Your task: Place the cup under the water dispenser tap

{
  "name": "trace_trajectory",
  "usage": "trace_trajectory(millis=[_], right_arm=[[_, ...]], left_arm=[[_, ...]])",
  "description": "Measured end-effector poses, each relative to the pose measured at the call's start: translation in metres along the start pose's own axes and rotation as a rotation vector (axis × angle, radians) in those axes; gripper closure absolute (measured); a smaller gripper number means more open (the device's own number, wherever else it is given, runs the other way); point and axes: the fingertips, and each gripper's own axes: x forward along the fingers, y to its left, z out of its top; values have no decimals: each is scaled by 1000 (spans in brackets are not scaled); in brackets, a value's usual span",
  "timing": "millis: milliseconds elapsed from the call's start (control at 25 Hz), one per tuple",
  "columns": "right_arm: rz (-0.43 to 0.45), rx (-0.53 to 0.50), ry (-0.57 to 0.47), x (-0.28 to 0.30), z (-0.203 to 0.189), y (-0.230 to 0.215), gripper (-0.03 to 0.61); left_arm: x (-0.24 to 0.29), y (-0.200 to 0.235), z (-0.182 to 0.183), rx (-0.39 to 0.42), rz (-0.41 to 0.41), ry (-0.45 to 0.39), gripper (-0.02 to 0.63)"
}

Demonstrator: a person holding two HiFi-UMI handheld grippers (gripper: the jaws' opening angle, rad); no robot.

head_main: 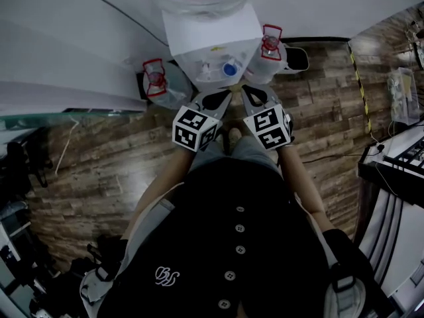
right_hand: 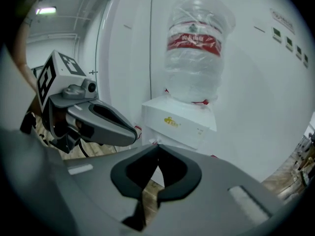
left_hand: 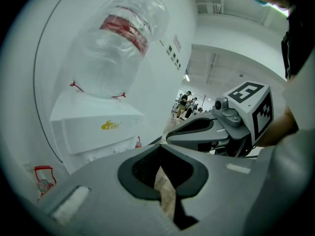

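The cup cannot be picked out for certain (at most a pale blur beside the blue tap (head_main: 230,69) on the front of the white water dispenser (head_main: 212,32)), and it is in neither gripper. The left gripper (head_main: 220,98) and right gripper (head_main: 250,97) are held side by side, close together, aimed at the dispenser and tilted downward. Each pair of smooth grey jaws is closed tip to tip on nothing. A clear, crinkled plastic bottle (right_hand: 194,48) with a red label stands inverted on the boxy dispenser, above a wood-plank floor (head_main: 119,158).
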Motion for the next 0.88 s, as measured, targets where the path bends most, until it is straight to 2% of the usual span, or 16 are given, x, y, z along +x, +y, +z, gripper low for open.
trace_trajectory(millis=[280,600,760,880], right_arm=[[54,124,-53,-12,9,1,578],[45,217,-95,-25,4,-5,578],[90,255,-97,-23,0,0,578],[123,328,-123,-22,4,-1,578]], left_arm=[[-5,-5,11,-12,-13,-26,609],[-2,-15,9,-2,-39,-16,609],[-1,-17,7,-6,-46,-14,609],[0,-14,6,-12,-40,-6,609]])
